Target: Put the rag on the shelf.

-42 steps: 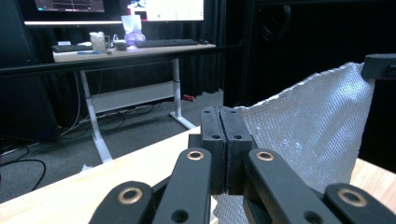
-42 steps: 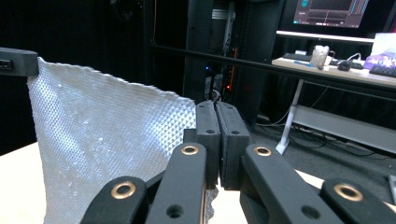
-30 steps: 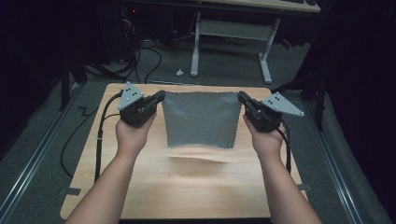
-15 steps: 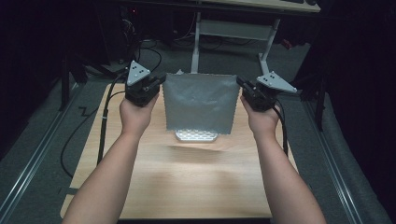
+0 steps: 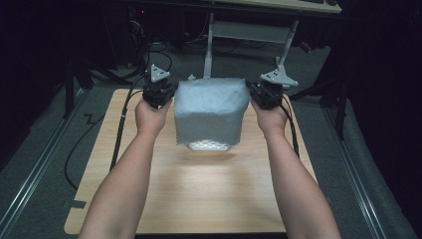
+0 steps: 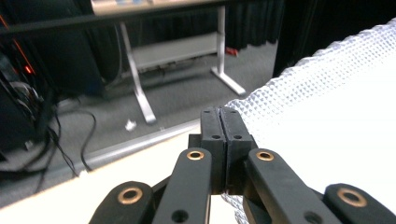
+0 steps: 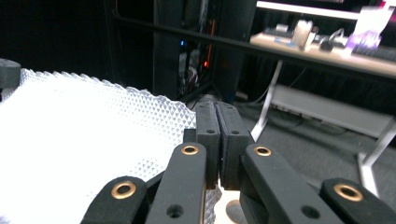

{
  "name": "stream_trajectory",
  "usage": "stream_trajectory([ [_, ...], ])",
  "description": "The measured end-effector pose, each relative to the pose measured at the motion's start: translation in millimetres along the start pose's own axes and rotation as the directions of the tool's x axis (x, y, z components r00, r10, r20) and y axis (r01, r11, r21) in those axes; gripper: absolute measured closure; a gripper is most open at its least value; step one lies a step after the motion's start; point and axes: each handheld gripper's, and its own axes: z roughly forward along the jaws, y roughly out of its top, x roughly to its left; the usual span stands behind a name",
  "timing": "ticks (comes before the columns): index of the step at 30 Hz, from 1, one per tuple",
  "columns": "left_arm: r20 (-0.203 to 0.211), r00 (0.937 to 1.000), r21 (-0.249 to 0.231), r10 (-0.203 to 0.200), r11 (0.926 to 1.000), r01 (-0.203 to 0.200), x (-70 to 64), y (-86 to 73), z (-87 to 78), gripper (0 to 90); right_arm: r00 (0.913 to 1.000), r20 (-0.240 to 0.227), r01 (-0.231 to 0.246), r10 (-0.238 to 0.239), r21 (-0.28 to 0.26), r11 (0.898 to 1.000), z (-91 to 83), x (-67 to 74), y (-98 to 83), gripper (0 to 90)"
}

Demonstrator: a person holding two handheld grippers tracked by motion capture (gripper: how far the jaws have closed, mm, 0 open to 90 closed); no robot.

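Observation:
A pale grey waffle-textured cloth [image 5: 211, 112] hangs over the far half of the wooden table [image 5: 209, 199], stretched between both grippers. My left gripper [image 5: 168, 94] is shut on its upper left corner, and my right gripper [image 5: 255, 92] is shut on its upper right corner. In the left gripper view the black jaws [image 6: 220, 114] are pressed together, with the cloth [image 6: 327, 93] spreading to their right. In the right gripper view the jaws [image 7: 217, 109] are closed too, with the cloth [image 7: 84, 135] spreading to their left. The cloth's lower edge [image 5: 208, 145] hangs just above the tabletop.
A white-legged desk frame [image 5: 249, 35] stands on the floor beyond the table's far edge. Black cables [image 5: 122, 129] trail from the left gripper over the table's left side. A metal floor rail [image 5: 35, 184] runs along the left.
Both hands have carried the cloth away from the person toward the table's far edge. Its lower part, earlier lying on the table, now hangs above it.

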Motion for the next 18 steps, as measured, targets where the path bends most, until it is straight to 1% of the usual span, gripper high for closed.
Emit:
stream_trajectory([
  [1, 0.014, 0.9999, 0.021, -0.004, 0.9998, 0.004, 0.3, -3.8, 2.7, 89.4, 0.9998, -0.009, -0.018, 0.018, 0.027, 0.999, 3.4, -1.8, -3.0, 89.7],
  [3, 0.036, 0.9993, 0.049, -0.011, 0.9987, 0.009, 0.0, -14.3, 7.6, 89.5, 0.9998, -0.013, -0.017, 0.017, 0.052, 0.999, 7.3, -4.8, -11.2, 89.7],
  [4, 0.041, 0.9991, 0.056, -0.012, 0.9984, 0.010, -0.2, -17.7, 8.6, 89.5, 0.9994, -0.020, -0.027, 0.028, 0.066, 0.997, 9.0, -6.0, -17.2, 89.7],
  [7, 0.077, 0.9967, 0.082, -0.026, 0.9964, 0.020, -1.0, -29.9, 11.5, 89.5, 0.9996, -0.021, -0.018, 0.020, 0.100, 0.995, 12.0, -6.3, -30.4, 89.7],
  [9, 0.089, 0.9957, 0.098, -0.025, 0.9951, 0.016, -2.5, -37.7, 12.6, 89.5, 0.9989, -0.030, -0.033, 0.037, 0.113, 0.993, 13.0, -6.9, -38.8, 89.7],
  [10, 0.093, 0.9954, 0.096, -0.023, 0.9953, 0.014, -3.2, -40.5, 12.6, 89.5, 0.9988, -0.040, -0.022, 0.027, 0.118, 0.993, 13.8, -6.4, -43.5, 89.6],
  [12, 0.104, 0.9939, 0.102, -0.037, 0.9944, 0.026, -2.8, -47.7, 13.0, 89.5, 0.9991, -0.041, -0.003, 0.009, 0.130, 0.991, 14.6, -5.0, -49.3, 89.7],
  [13, 0.112, 0.9925, 0.106, -0.049, 0.9937, 0.037, -2.7, -51.5, 13.7, 89.5, 0.9990, -0.043, 0.000, 0.006, 0.136, 0.991, 15.3, -5.0, -52.4, 89.6],
  [18, 0.141, 0.9879, 0.112, -0.066, 0.9925, 0.050, -4.9, -69.2, 14.3, 89.5, 0.9982, -0.058, -0.004, 0.012, 0.145, 0.989, 14.5, -5.1, -65.2, 89.6],
])
